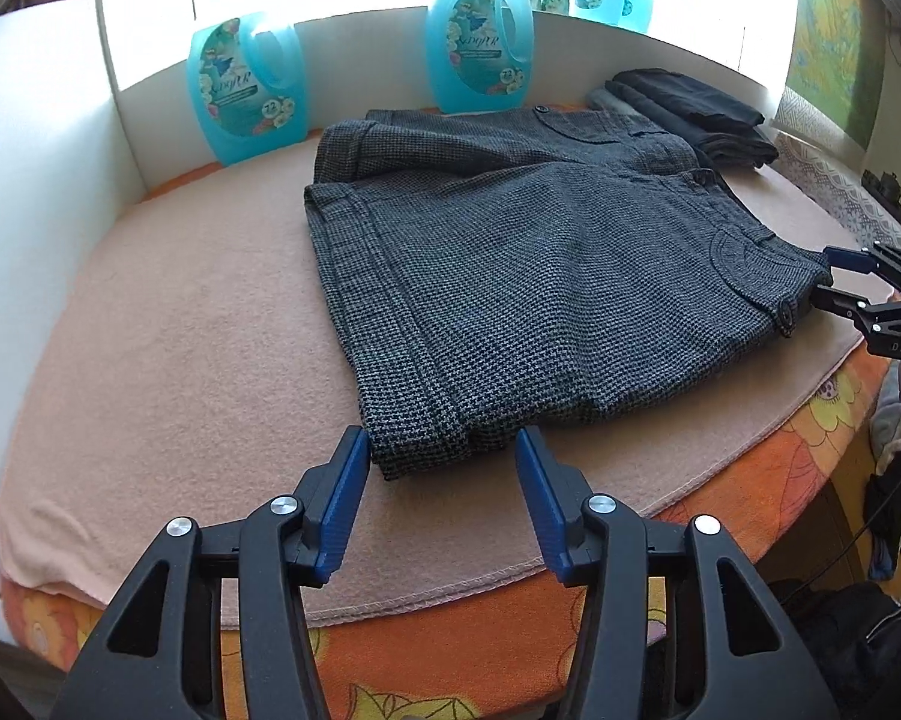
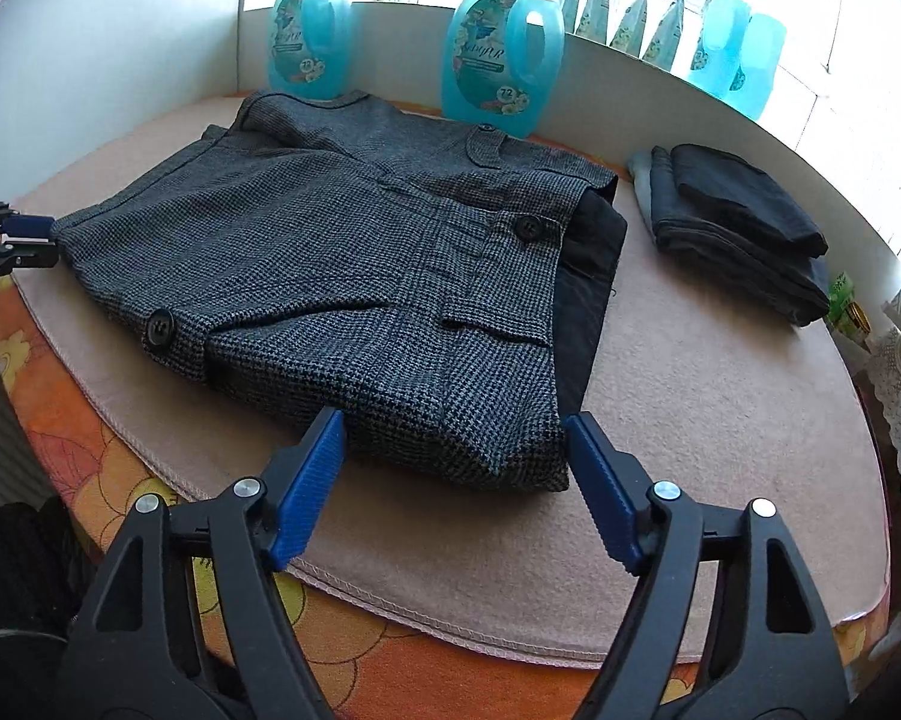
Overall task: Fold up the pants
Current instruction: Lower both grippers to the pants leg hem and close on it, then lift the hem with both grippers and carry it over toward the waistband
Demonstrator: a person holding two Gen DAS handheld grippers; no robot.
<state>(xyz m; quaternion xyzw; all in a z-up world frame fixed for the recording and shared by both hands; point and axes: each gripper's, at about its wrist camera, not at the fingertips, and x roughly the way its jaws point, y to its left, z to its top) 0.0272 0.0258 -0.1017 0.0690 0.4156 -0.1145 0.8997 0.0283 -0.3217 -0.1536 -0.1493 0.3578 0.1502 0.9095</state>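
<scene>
Left wrist view: the left claw [image 1: 443,450] is spread wide, its blue pads either side of the near folded corner of the grey houndstooth pants [image 1: 510,276], without pinching it. The pants lie folded on a beige blanket [image 1: 180,372] covering the desk [image 1: 768,480]. At the pants' right edge the right claw [image 1: 825,282] is also spread by the waistband. Two blue detergent bottles [image 1: 477,42] stand behind, and a stack of dark folded clothes [image 1: 690,114] sits at the far right.

Right wrist view: the right claw [image 2: 453,429] is spread, straddling the near waistband corner of the pants [image 2: 342,276], not gripping. The left claw [image 2: 30,240] shows at the left edge, just beside the hem. Dark clothes [image 2: 744,222] lie well apart on the right.
</scene>
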